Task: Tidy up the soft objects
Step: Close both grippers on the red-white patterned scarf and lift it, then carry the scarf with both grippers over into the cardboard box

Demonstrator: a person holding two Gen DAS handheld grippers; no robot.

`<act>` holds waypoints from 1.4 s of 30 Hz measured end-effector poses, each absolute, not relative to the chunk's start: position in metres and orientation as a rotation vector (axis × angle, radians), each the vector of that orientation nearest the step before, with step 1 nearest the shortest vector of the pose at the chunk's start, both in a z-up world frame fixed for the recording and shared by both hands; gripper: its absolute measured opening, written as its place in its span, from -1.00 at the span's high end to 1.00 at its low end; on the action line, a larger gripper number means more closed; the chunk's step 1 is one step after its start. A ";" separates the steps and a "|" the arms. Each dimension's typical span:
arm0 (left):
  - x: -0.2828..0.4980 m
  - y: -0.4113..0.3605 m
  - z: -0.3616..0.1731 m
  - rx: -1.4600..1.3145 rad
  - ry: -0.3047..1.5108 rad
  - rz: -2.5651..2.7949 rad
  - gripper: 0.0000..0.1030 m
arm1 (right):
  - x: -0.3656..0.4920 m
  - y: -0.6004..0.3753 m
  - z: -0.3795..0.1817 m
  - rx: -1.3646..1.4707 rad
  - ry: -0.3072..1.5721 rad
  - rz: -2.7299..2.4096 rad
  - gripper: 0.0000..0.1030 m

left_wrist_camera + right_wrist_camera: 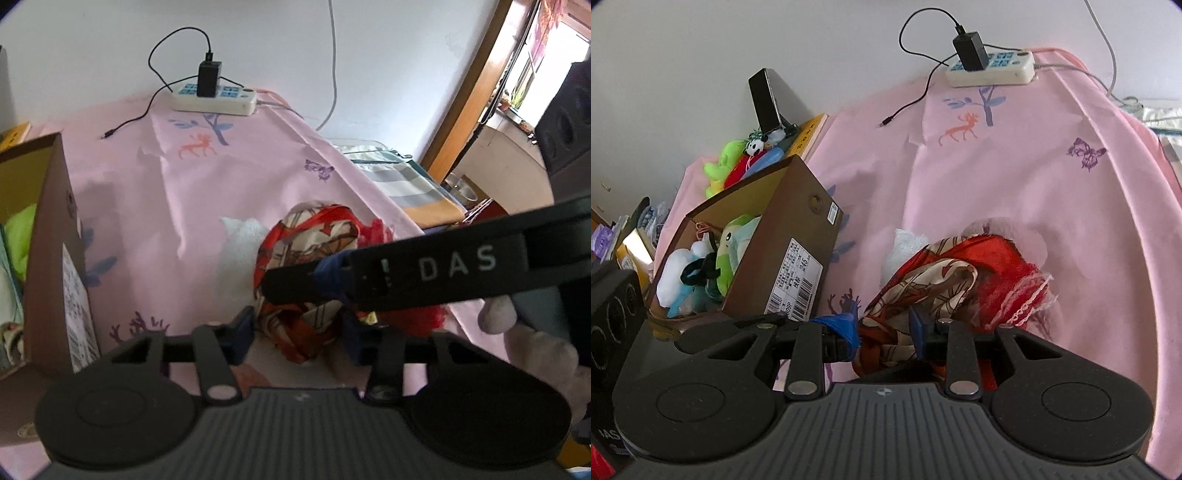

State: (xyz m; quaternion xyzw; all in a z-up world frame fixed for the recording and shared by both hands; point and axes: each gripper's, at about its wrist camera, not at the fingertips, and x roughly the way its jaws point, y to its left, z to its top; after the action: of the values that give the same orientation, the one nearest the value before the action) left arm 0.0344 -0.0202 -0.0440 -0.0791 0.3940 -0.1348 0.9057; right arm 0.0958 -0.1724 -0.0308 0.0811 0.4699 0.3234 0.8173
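Nearby, one scarf [923, 284], one box [783, 236], two grippers.

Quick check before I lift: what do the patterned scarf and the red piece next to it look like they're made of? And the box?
The scarf looks like silk or satin: smooth, with a sheen and soft folds. The red piece looks like a coarser knit or gauze, matte, with a frayed pink lacy edge. The box looks like plain brown cardboard, matte, with printed labels stuck on.

White wall [92, 55] behind — bright window [554, 66] with wooden frame [469, 85].
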 end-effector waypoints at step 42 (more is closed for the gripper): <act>-0.043 0.102 0.040 -0.022 0.512 -0.044 0.72 | 0.073 -0.038 0.033 0.189 0.735 1.058 1.00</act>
State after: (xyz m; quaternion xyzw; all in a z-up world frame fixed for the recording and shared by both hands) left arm -0.0433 0.1023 0.0398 -0.0108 0.2532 -0.0218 0.9671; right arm 0.0728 -0.0378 0.0330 0.0879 0.3421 0.4925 0.7954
